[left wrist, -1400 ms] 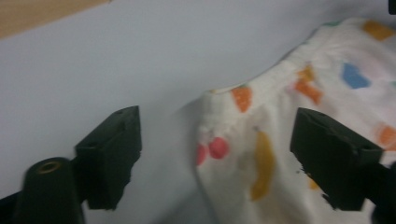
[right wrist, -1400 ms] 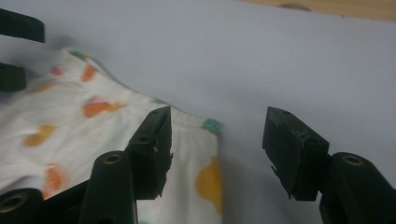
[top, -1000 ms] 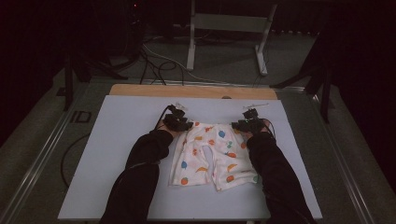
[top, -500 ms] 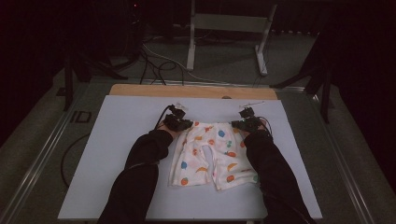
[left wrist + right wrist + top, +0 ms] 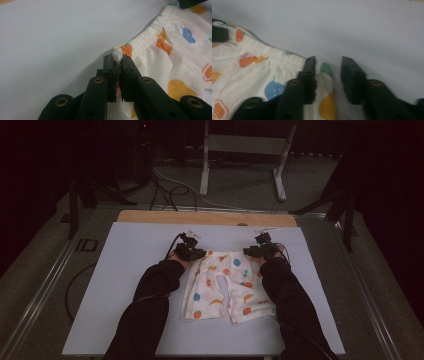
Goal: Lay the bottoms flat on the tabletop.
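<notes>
White shorts (image 5: 225, 290) with a fruit print lie flat on the table, waistband on the far side. My left gripper (image 5: 200, 254) is at the waistband's left corner. In the left gripper view its jaws (image 5: 117, 58) are shut on a bunched bit of that corner of the shorts (image 5: 175, 60). My right gripper (image 5: 250, 251) is at the other corner. Its jaws (image 5: 328, 61) have just been opening and stand apart, with the corner of the shorts (image 5: 249, 75) lying between them and the pads not pressing on it.
The pale table top (image 5: 125, 285) has a wooden strip (image 5: 200, 217) along its far edge. Beyond it, cables (image 5: 165, 190) lie on the floor beside a metal stand (image 5: 245, 145). Both dark-sleeved forearms rest beside the shorts.
Both hands stay at the waistband corners and the shorts lie as before.
</notes>
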{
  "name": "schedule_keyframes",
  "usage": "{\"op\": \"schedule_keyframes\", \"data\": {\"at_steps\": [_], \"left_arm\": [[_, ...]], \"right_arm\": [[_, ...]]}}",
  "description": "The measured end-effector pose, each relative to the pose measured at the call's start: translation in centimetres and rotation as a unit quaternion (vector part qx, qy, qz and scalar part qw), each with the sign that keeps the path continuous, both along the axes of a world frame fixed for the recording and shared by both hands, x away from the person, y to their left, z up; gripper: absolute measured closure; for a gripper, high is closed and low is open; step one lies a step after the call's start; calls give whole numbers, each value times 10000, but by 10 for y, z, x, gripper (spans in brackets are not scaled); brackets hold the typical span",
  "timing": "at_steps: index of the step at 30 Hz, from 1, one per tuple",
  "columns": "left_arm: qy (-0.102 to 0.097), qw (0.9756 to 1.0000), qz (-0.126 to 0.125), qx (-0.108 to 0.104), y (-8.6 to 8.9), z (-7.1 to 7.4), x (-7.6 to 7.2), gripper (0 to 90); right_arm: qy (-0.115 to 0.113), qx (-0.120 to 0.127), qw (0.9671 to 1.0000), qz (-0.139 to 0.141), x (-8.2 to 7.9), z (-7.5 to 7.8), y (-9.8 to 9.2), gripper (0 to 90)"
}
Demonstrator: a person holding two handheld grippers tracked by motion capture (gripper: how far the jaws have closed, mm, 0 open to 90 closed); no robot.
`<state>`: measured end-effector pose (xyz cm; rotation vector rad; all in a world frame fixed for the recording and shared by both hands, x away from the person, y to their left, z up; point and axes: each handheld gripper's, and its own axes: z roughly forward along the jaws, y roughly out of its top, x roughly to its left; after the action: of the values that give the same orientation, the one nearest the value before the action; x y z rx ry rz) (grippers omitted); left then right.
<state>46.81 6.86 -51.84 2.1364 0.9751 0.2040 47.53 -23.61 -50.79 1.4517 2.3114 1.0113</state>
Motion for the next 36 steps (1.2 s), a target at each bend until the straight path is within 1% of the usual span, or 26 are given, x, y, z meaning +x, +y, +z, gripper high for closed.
{"op": "schedule_keyframes", "data": {"at_steps": [1,2,5,6,8,9,10,11,12,13,15,16,17,18,20,21,24,25,27,30,31,32,34,35,36], "left_arm": [[24,10000,-2,-30,0,-1,0,846],[32,10000,-16,-10,0,-1,0,846],[39,10000,-28,-43,1,-1,0,846],[39,10000,-30,-50,1,-2,0,846],[64,10000,-28,-48,1,-2,-2,846],[64,10000,-28,-48,1,-2,-2,846],[91,9999,-38,-96,3,-1,-3,846],[75,9999,-40,-110,4,1,-5,847],[80,9999,-36,-101,6,3,-7,847],[80,9999,-36,-101,6,3,-7,847],[63,9999,-43,-69,16,10,-11,848],[63,9999,-43,-69,16,10,-11,848],[19,10000,28,-43,24,15,-9,848],[-5,9999,87,-78,28,18,-8,848],[-35,9999,155,-65,29,22,-4,848],[-72,9998,158,-6,28,23,-2,848],[-137,9997,126,140,22,23,6,847],[-137,9997,126,140,22,23,6,847],[-218,9995,104,208,14,22,14,847],[-278,9992,83,266,9,19,23,846],[-278,9992,90,273,8,18,26,846],[-312,9991,76,292,6,18,28,846],[-401,9986,81,333,2,19,32,845],[-421,9985,110,339,0,20,34,845],[-456,9984,127,317,-2,21,35,844]], "right_arm": [[-9,-61,10000,11,1,-1,1,586],[32,-104,9999,16,1,-2,3,573],[111,-359,9993,48,1,-7,8,579],[63,-446,9990,78,0,-7,10,612],[111,-491,9986,188,-2,-6,13,740],[111,-491,9986,188,-2,-6,13,740],[147,-520,9983,236,-2,-5,17,842],[130,-543,9981,270,-3,-3,18,852],[92,-543,9980,310,-3,-1,20,856],[68,-446,9983,373,-3,0,22,858],[-31,-349,9983,463,-4,4,25,859],[-31,-349,9983,463,-4,4,25,859],[-161,-290,9983,480,-4,8,29,859],[-217,-240,9984,472,-4,9,29,860],[-282,-60,9987,414,-3,13,31,859],[-336,-58,9987,383,-2,13,32,859],[-478,-181,9984,250,0,16,34,859],[-478,-181,9984,250,0,16,34,859],[-536,-171,9984,111,4,17,29,858],[-540,-188,9984,40,9,17,22,857],[-537,-141,9985,23,10,17,19,857],[-500,-97,9987,-6,12,16,18,857],[-511,-125,9986,-59,15,16,16,857],[-506,-139,9986,-95,17,15,16,857],[-485,-104,9987,-147,18,15,15,858]]}}
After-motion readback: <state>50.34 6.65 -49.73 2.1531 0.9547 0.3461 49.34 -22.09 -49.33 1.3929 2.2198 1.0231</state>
